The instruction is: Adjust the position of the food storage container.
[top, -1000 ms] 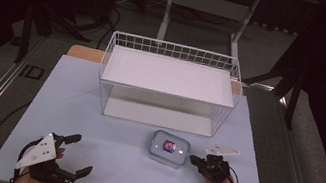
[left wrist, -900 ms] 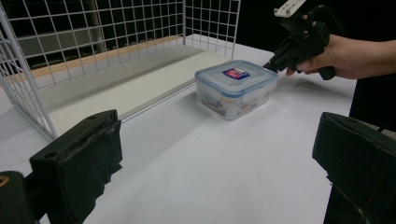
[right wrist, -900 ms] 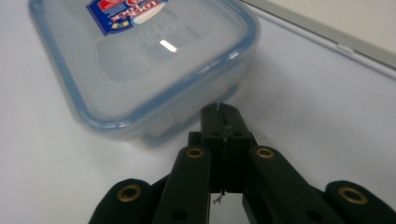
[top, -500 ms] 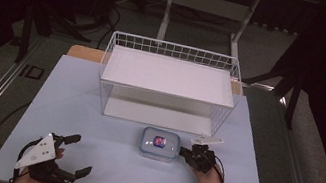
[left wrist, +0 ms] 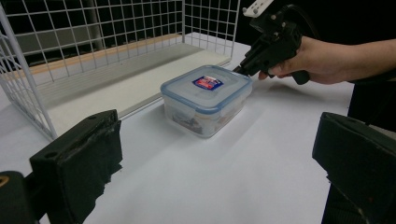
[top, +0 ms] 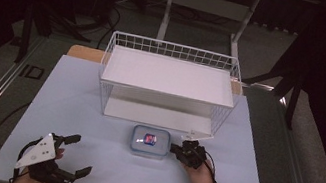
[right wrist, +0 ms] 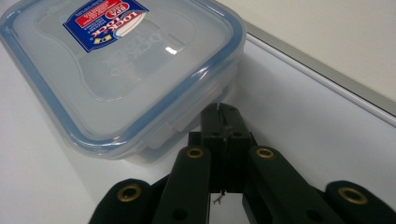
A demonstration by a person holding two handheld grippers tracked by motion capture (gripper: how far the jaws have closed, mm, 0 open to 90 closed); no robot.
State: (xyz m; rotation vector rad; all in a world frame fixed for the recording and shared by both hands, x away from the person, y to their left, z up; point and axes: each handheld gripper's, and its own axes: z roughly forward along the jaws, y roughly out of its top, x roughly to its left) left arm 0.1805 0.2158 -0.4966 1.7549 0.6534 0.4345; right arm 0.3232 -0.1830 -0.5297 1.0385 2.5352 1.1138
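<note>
A clear plastic food box (top: pixel 148 141) with a blue-rimmed lid and a red and blue label lies on the white table, just in front of the wire basket. My right gripper (top: pixel 173 148) is shut, and its joined tips rest against the box's right side near the lid's edge. In the right gripper view the closed tips (right wrist: pixel 219 112) meet the box (right wrist: pixel 121 60) at its side latch. My left gripper (top: pixel 81 155) stands open near the table's front left, with nothing between its jaws. From there I see the box (left wrist: pixel 205 95) and the right gripper (left wrist: pixel 237 70) touching it.
A white wire basket (top: pixel 173 47) with a flat white base stands at the back middle of the table (top: pixel 73 101). Its front lower edge lies close behind the box. Dark floor, stands and cables surround the table.
The box and my shut right gripper have slid to the left along the basket's front. My left gripper has stayed where it was.
</note>
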